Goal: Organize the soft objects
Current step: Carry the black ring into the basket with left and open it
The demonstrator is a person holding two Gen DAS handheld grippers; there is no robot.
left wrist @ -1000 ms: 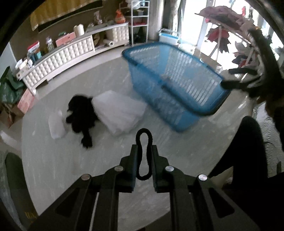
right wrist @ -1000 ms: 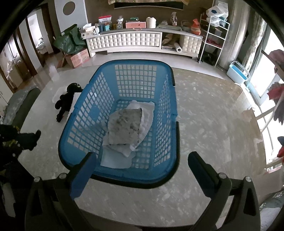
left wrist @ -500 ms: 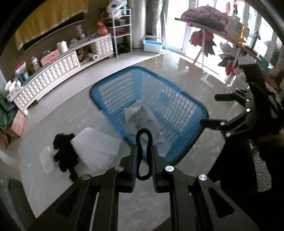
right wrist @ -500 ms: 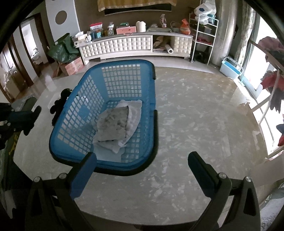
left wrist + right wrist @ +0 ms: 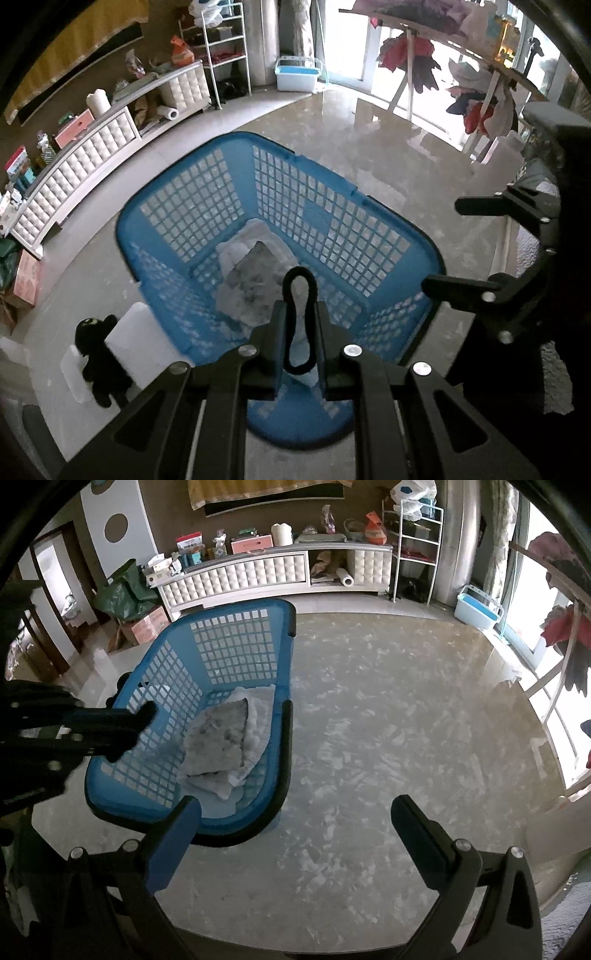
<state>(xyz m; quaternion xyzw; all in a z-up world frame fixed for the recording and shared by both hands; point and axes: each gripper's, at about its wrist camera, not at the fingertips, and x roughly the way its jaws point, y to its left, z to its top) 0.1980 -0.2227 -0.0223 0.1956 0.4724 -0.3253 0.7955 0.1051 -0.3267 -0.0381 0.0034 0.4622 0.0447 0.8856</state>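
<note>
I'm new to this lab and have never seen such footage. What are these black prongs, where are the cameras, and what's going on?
No robot here: a person carries a two-finger gripper in each hand, each with a fisheye camera looking along its fingers. In the left view, the left gripper is shut on a black elastic loop, above a blue laundry basket holding folded cloths. A black plush toy and a white pillow lie on the floor beside it. The right gripper is open and empty.
</note>
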